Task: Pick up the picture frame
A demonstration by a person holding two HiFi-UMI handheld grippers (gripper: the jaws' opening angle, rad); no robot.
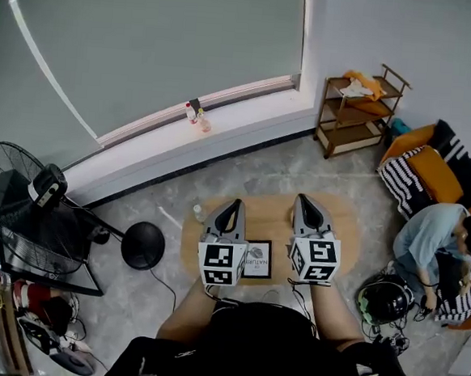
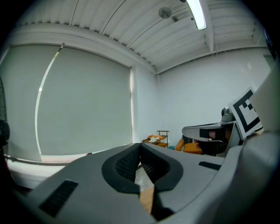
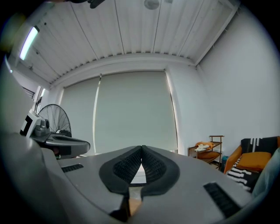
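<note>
The picture frame point(image 1: 257, 259), black-edged with a white print, lies flat on the round wooden table point(image 1: 274, 214), near its front edge. My left gripper point(image 1: 235, 203) hovers over the table just left of the frame, and my right gripper point(image 1: 303, 199) just right of it, so the frame sits between their marker cubes. Both point away from me towards the window. In the left gripper view the jaws point(image 2: 140, 147) are shut with nothing between the pads. The right gripper point(image 3: 142, 148) is likewise shut and empty. Neither touches the frame.
A small bottle point(image 1: 199, 213) stands at the table's left edge. A standing fan point(image 1: 19, 199) with its round base point(image 1: 142, 246) is at the left. A wooden shelf point(image 1: 359, 108) stands at the back right. A person point(image 1: 433, 239) sits on the floor at the right beside a helmet point(image 1: 383, 301).
</note>
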